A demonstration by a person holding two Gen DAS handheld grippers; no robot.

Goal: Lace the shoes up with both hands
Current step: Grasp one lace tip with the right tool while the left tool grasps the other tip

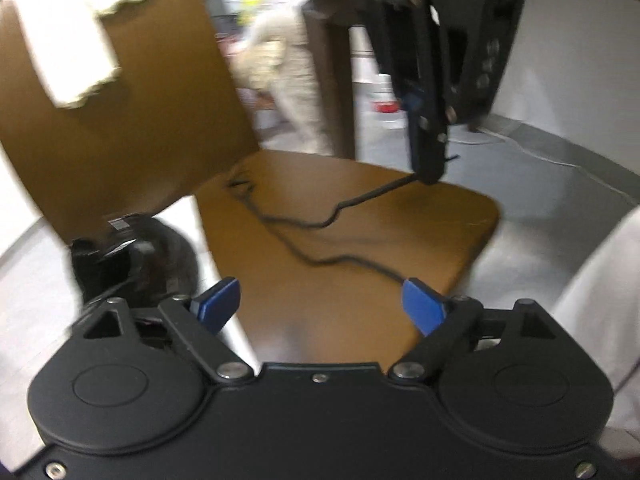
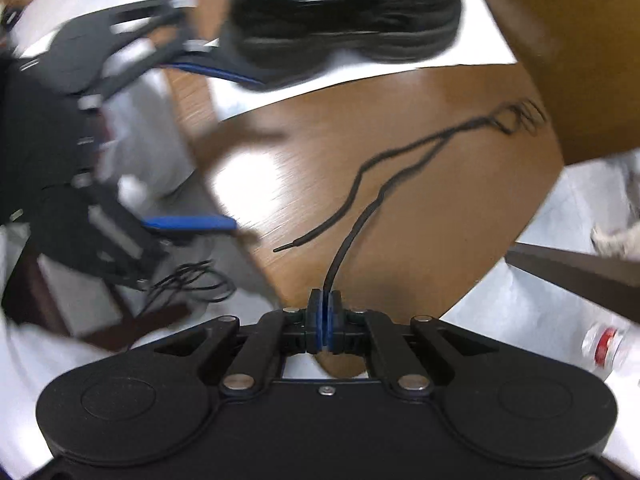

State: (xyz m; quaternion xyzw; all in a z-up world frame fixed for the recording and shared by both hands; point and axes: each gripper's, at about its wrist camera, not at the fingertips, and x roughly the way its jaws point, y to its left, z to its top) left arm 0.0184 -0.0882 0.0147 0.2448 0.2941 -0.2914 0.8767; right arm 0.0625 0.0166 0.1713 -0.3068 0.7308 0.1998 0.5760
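Shoelace [image 2: 372, 184], black, trails across the brown surface [image 2: 460, 240] from the right hand-held gripper [image 2: 325, 320], which pinches one end; its long axis runs toward 1 o'clock, and the free tip lies near 11 o'clock. The black shoe [image 2: 348, 16] sits at 12 o'clock on white paper. Left hand-held gripper [image 1: 320, 304] gapes wide and empty, nearer that tip.

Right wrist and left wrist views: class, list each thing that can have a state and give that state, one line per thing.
right gripper: shut on the shoelace.
left gripper: open, nothing between its pads.
shoelace: loose on the wooden table, one end pinched, the other tip free.
black shoe: lying on white paper, lace not threaded.
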